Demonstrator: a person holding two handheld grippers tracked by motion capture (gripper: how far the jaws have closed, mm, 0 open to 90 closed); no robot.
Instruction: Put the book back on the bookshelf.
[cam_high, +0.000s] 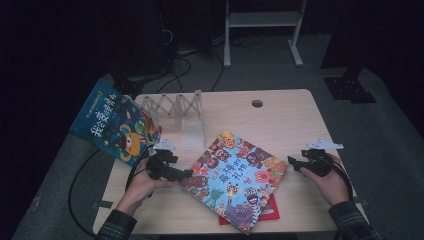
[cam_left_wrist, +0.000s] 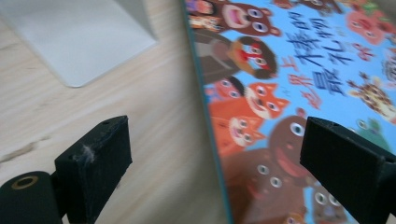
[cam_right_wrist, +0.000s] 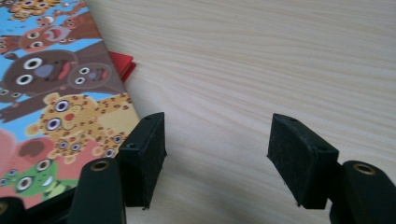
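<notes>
Lying flat near the middle of the table (cam_high: 280, 115), cartoon-animal picture book (cam_high: 235, 177), on top of a red book (cam_high: 267, 212). Left gripper (cam_high: 187, 173) at its left edge, jaws spread wide, astride that edge, pads pressing nothing. Right gripper (cam_high: 291, 161) just beside its right edge, jaws apart, empty, over bare wood. Blue picture book (cam_high: 112, 122) propped by white bookstand (cam_high: 177, 107), back left.

The wooden table (cam_high: 280, 120) is seen from above and in front by the high view, while the animal picture book (cam_high: 235, 179) is shared from close range by the left gripper view, looking along its left edge, and the right gripper view, skimming its right edge.
</notes>
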